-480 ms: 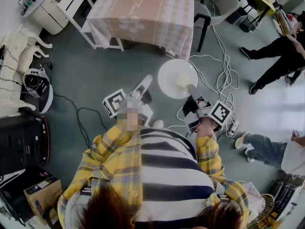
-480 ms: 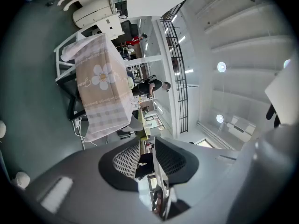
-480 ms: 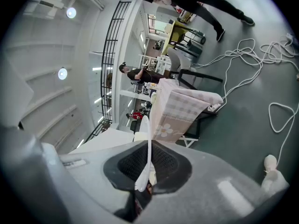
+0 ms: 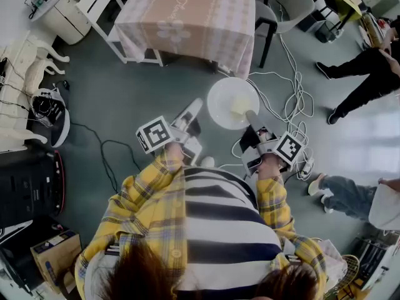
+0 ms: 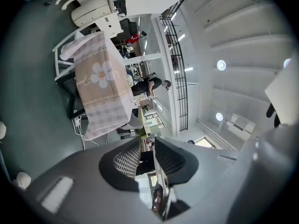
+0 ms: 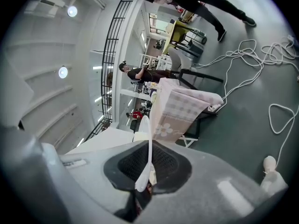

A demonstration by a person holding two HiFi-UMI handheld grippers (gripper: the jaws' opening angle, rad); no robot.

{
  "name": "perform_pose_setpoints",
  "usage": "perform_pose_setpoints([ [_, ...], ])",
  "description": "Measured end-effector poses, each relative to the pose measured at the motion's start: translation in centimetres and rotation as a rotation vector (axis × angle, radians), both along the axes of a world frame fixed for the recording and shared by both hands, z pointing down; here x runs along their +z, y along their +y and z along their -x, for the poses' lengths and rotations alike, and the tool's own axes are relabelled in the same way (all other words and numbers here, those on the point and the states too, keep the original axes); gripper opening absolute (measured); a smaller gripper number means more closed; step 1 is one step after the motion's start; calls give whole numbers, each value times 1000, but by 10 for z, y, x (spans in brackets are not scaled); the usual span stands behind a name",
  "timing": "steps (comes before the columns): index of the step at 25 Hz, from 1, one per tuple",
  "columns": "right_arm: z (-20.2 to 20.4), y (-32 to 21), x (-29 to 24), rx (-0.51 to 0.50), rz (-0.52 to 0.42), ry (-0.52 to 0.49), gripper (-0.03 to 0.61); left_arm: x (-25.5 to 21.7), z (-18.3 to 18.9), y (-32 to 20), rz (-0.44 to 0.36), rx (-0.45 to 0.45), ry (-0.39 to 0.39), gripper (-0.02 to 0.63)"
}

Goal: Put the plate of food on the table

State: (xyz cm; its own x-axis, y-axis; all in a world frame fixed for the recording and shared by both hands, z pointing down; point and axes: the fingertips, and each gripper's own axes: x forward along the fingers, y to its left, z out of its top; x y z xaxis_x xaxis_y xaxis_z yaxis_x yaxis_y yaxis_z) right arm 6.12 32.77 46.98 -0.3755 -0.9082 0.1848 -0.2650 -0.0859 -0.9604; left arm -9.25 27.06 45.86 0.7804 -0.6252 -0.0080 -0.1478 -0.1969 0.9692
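Carrying the plate [image 4: 232, 103] one-handed: the right tongs [image 4: 250, 115] are clamped on its near rim, and the right gripper view shows that rim edge-on between the pads. A pale lump of food [image 4: 241, 107] sits on the side nearest those tongs. The plate hangs over bare floor [image 4: 125, 99], well short of the tabletop [image 4: 187, 11], which lies ahead and a bit left under a checked cloth. The left tongs [image 4: 192, 107] are empty, with a narrow gap between the pads and only background visible through it. They float beside the plate, not touching it.

Delta vs half a second ago: basically nil. The plate holds the same spot and looks just as level from above. The right tongs are unmoved and the left tongs have shifted a hair, no more. So transport made no progress in this interval. My read is a pause or a slow walk-up, with most of the approach still to do.

The next move needs forward travel to the tabletop, then a level set-down. Risks: the single-rim grip could let the plate droop, and cables [image 4: 294, 99] lie on the floor just right of the path.
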Motion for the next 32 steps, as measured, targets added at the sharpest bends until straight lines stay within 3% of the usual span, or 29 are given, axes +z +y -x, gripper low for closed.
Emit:
perform_pose_setpoints([
  [11, -3, 0, 5, 1, 23, -25, 8, 0, -17, 5, -17, 41, -15, 74],
  [15, -13, 2, 8, 0, 35, 8, 8, 4, -24, 7, -73, 47, -115, 77],
  [19, -20, 0, 10, -21, 35, 64, 8, -4, -33, 5, -258, 59, -322, 64],
  [23, -22, -3, 12, -33, 42, 81, 8, -9, -44, 5, -352, 96, -442, 63],
  [32, -19, -13, 22, -58, 49, 95, 9, -7, -39, 1, -413, 116, -557, 58],
])
